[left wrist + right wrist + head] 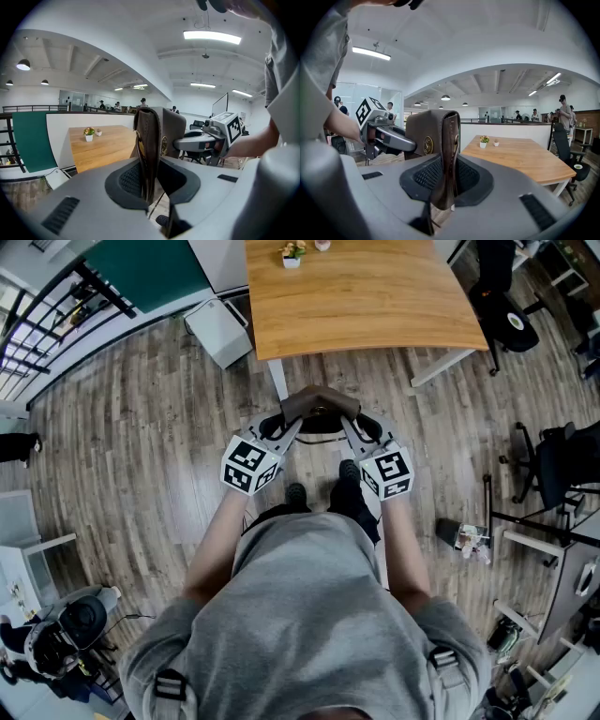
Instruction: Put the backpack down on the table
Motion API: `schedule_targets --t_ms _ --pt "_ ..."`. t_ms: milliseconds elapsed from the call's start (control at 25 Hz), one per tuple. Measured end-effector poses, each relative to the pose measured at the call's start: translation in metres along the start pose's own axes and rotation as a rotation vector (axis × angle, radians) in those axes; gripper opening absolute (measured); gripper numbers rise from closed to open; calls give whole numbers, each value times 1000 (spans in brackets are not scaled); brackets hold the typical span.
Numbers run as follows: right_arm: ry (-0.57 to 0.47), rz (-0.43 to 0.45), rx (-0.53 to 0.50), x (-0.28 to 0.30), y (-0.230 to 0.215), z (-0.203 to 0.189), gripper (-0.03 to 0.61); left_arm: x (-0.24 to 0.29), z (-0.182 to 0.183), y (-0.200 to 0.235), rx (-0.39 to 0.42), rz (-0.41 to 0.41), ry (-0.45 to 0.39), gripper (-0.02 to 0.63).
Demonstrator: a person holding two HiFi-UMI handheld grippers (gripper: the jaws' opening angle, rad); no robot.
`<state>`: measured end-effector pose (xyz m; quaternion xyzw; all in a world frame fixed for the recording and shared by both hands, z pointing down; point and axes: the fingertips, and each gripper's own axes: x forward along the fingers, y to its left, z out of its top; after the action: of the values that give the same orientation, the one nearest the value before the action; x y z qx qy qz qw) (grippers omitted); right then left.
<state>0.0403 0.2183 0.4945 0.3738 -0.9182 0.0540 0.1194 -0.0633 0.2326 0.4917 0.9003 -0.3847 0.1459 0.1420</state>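
Note:
A dark brown leather backpack (319, 408) hangs in the air between my two grippers, just short of the near edge of the wooden table (375, 306). My left gripper (286, 430) is shut on the backpack's left side edge (147, 154). My right gripper (354, 430) is shut on its right side edge (446, 154). In the left gripper view the right gripper (206, 140) shows beyond the bag, which bears a round gold emblem (164, 145). The left gripper (389, 136) shows the same way in the right gripper view. The bag's lower part is hidden.
Two small potted plants (292, 253) stand at the table's far edge. A white box (218, 331) lies on the wooden floor left of the table. Black office chairs (506, 296) stand at the right, with stands and clutter (469, 538) lower right. The person's feet (323, 493) are below the bag.

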Motion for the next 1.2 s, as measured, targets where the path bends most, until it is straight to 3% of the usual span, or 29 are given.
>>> schedule_targets --t_ms 440,1200 --pt "0 -28 -12 -10 46 -4 69 -38 -19 -4 5 -37 -12 77" --pt "18 -37 28 -19 50 -13 74 -38 -25 -10 5 -52 -14 75"
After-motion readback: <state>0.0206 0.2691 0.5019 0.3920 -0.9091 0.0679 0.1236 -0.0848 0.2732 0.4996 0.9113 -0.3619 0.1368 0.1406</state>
